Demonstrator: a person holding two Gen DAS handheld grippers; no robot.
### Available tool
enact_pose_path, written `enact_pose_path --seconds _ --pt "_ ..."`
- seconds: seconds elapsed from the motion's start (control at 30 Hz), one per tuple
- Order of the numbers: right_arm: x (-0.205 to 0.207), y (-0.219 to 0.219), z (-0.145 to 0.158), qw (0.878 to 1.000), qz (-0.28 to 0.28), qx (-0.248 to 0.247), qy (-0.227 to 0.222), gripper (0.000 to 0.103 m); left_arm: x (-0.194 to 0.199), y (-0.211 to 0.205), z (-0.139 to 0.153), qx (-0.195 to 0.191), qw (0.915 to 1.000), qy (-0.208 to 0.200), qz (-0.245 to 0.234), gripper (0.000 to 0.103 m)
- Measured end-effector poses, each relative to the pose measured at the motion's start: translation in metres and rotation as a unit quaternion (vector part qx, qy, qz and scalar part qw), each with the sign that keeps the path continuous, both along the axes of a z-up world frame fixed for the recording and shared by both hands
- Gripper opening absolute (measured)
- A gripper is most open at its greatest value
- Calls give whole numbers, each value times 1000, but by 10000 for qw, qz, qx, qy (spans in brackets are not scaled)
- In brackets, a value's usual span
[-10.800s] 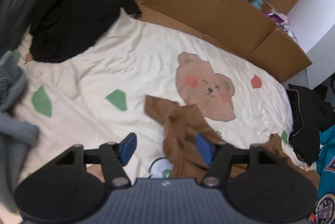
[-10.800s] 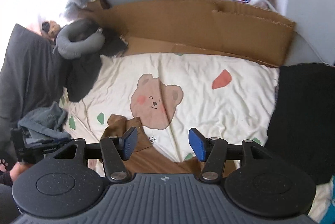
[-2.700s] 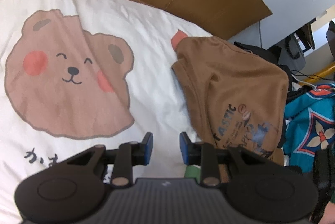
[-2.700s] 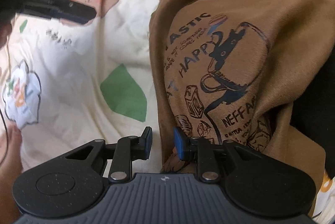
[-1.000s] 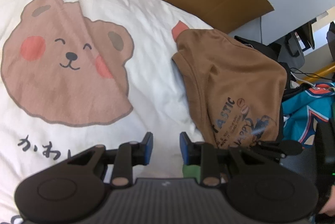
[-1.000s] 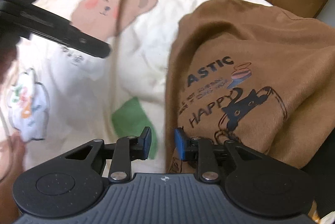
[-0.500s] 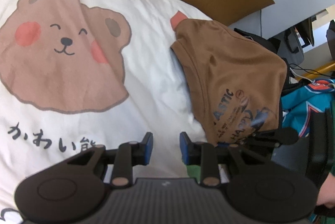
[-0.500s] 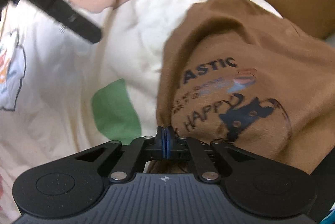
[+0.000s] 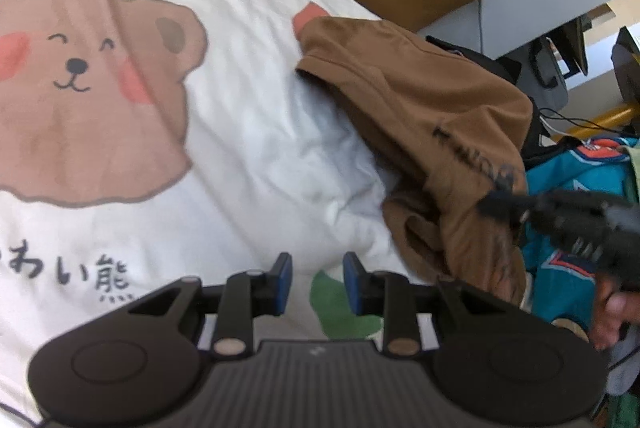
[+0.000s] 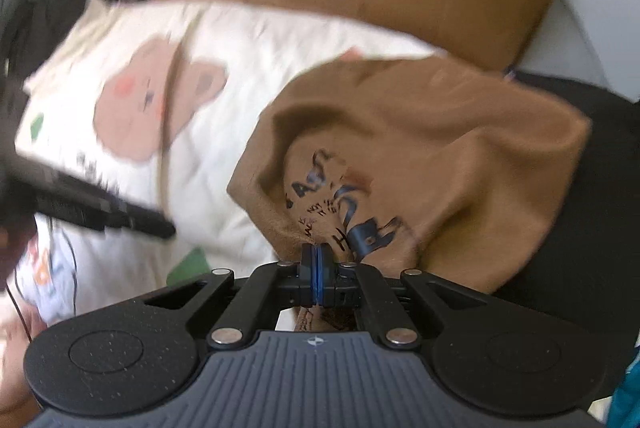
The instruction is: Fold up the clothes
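We held the left hand-held gripper [image 9: 315, 282] released, above the bear-print sheet [image 9: 248, 132]. To its right, the brown shirt [image 10: 452, 148] lay bunched at the sheet's edge. We kept the right hand-held gripper [image 10: 316, 274] clenched on the shirt's printed edge.

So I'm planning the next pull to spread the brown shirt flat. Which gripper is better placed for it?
The right gripper: its jaws are shut on the brown shirt's near edge, by the print. The left gripper has its jaws apart over the bear bedsheet, beside the shirt and holding nothing.
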State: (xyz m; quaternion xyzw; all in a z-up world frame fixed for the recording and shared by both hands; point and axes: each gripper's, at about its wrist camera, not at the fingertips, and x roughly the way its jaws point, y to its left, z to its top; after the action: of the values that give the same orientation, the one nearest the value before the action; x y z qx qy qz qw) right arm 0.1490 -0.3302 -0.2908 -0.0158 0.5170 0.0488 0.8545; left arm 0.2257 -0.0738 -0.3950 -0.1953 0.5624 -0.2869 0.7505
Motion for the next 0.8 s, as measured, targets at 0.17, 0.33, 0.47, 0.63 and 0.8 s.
enact_pose_path --seconds 0.17,0.33,0.47,0.63,0.8 --pt "6 -24 28 9987 -361 195 -297 0 -2 -16 0 -177 9998 -38 -131 30" --pt "10 -39 33 9978 -516 87 -404 0 4 -37 -5 -363 9991 -84 -205 40" --pt "7 -45 30 9976 -572 41 -398 0 17 -51 -8 -651 9978 -10 -140 47" --pt "6 -49 29 9973 -612 2 -416 0 32 -74 -19 -640 9978 -14 -145 53" --pt "3 -54 24 9968 -683 1 -414 0 41 -98 -30 -554 9980 175 -248 50"
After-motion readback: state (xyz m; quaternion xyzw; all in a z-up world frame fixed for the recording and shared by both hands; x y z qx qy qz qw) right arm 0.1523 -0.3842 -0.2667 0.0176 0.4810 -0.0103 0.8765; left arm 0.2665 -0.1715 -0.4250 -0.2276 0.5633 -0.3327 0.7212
